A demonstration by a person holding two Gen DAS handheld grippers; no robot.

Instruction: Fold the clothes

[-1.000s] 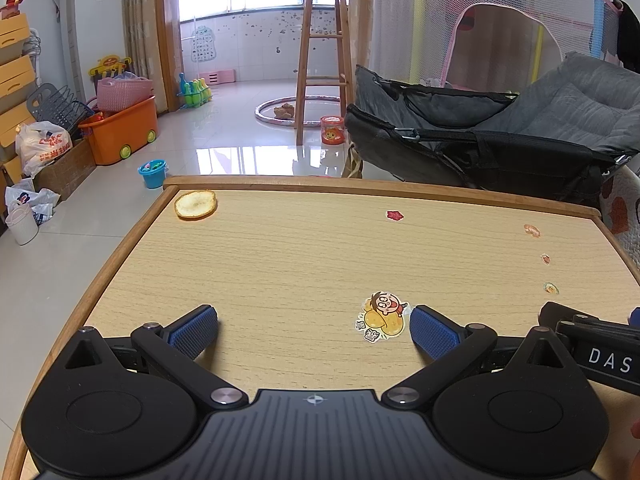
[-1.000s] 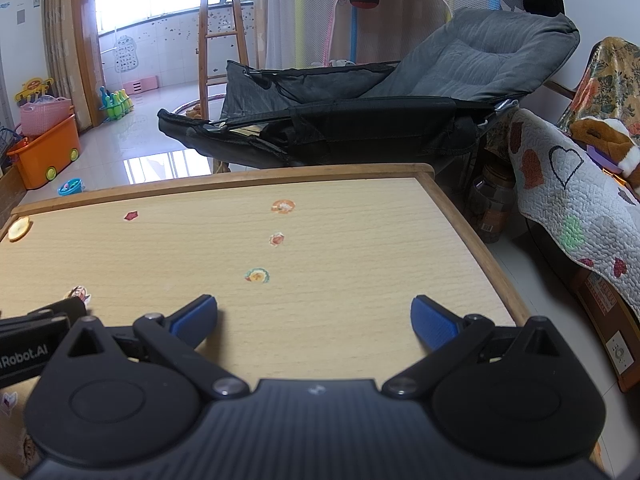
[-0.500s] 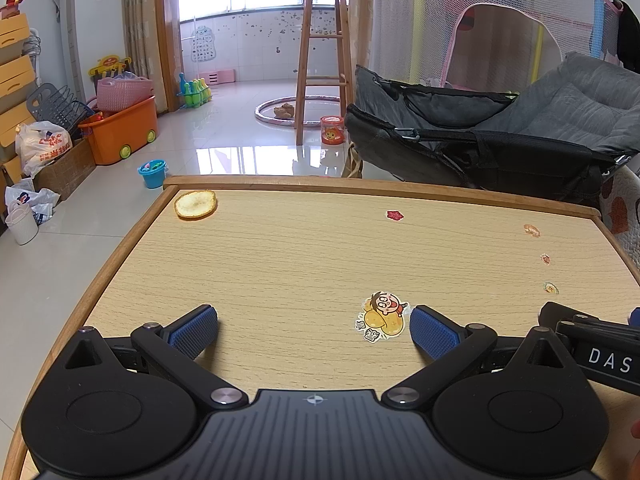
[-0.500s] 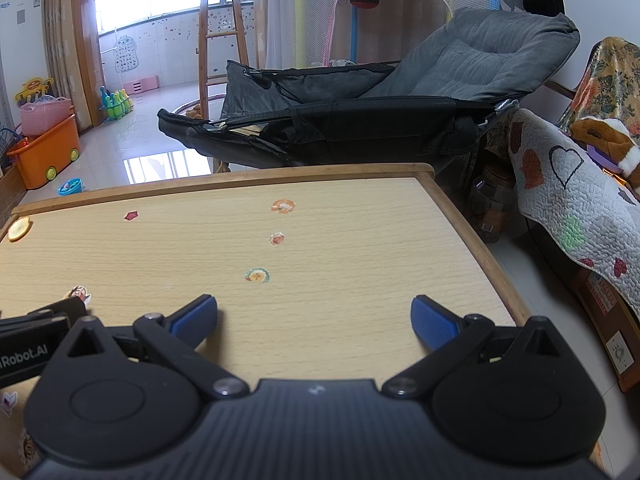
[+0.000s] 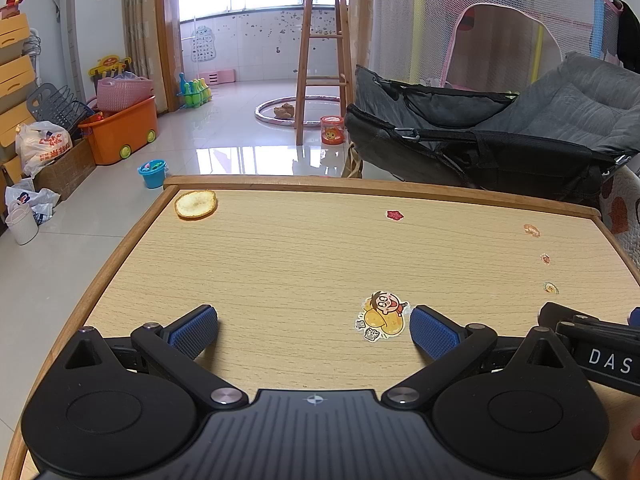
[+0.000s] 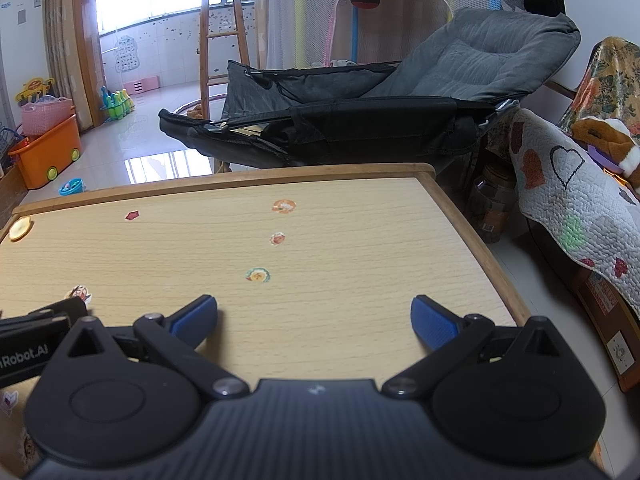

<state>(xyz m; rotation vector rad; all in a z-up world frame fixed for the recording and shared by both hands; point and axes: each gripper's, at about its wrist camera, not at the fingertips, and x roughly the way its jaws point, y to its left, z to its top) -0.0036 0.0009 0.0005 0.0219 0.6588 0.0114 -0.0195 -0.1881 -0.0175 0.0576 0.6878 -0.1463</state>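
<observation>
- The left gripper (image 5: 314, 330), black with blue ribbed pads, is hovering low over the light wooden table (image 5: 280, 264), jaws spread wide and gripping nothing.
- The right gripper (image 6: 314, 322), of the same build, is sitting just beside it over the table, jaws likewise spread and bare.
- A cartoon pig sticker (image 5: 382, 316) is lying on the table just inside the left gripper's right pad.
- No clothes are showing on the table in either view.
- A grey reclining chair (image 6: 420, 92) is standing beyond the table's far edge.
</observation>
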